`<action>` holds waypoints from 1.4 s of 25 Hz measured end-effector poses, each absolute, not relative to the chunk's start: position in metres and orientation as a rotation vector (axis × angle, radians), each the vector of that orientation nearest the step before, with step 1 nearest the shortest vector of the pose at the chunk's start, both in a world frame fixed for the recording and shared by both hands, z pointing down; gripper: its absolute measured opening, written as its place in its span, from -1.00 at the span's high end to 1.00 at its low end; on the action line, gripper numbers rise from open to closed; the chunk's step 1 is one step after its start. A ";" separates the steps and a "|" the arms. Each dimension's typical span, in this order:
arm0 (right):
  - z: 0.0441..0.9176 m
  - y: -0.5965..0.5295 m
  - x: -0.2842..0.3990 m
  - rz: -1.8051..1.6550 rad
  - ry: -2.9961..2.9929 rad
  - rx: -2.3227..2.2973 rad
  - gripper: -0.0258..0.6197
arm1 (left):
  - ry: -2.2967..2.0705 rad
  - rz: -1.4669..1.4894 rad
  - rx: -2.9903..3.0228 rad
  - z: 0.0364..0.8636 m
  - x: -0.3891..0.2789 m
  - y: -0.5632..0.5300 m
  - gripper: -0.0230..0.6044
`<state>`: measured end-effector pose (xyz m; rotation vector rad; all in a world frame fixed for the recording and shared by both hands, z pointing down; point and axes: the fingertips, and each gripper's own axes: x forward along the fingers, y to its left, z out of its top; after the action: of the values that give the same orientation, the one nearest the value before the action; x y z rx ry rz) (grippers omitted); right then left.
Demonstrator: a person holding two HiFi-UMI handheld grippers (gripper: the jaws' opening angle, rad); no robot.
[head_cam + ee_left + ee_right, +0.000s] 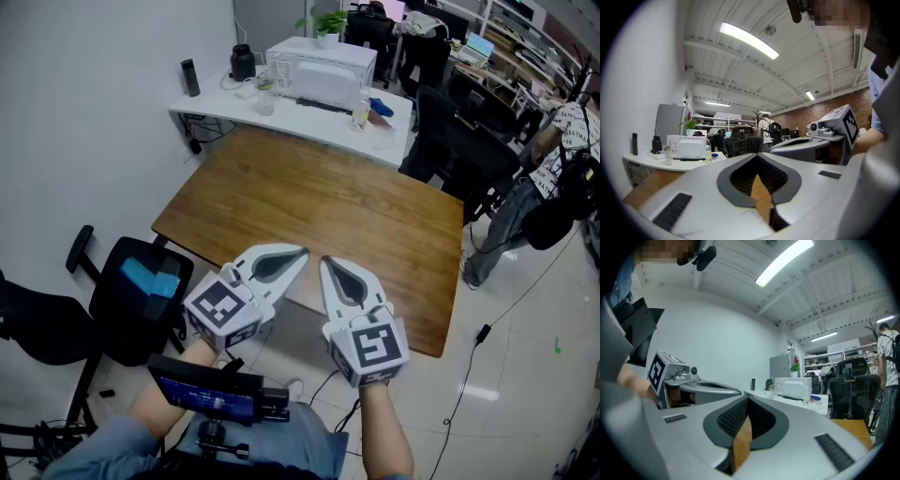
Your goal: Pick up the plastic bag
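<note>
Left gripper [296, 255] and right gripper [327, 263] are held side by side, level and pointing forward, over the near edge of the brown wooden surface [319, 202]. In its own view the left gripper [757, 156] has its jaws pressed together with nothing between them; only the wood shows through the gap behind the tips. The right gripper [747, 400] is the same, closed and empty. I judge this to be a resting pose, because neither gripper is turned down toward anything. The plastic bag cannot be seen in any view. The wooden surface carries nothing, so the bag must lie somewhere outside the pictures, and it has to be found before any reach can begin. The containers all stand well apart from the grippers, on the white surface [281, 120] against the wall: a dark slim bottle [190, 77], a black jug [243, 62], a small clear jar [265, 101] and a white box-shaped appliance [322, 66]. What is inside them is too small to tell. To the left of the wooden surface stands a black office chair [117, 319] with a blue object [150, 278] on its seat; whether this is a bag I cannot tell.
</note>
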<state>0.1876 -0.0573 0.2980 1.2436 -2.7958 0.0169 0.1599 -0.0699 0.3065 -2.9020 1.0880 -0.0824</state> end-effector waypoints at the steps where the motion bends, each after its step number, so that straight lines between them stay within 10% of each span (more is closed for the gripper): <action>1: 0.298 -0.059 0.183 0.014 -2.802 1.235 0.91 | 1.105 -0.097 -2.913 0.304 0.158 -0.069 0.91; 35: 0.317 -0.022 -0.142 0.025 -3.069 0.231 0.91 | 2.051 -0.108 -2.381 0.328 -0.169 -0.014 0.91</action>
<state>-0.1423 -0.0215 0.3172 0.2308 -3.0686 0.0250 -0.1691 -0.0144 0.3278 -2.3811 2.0509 -0.1083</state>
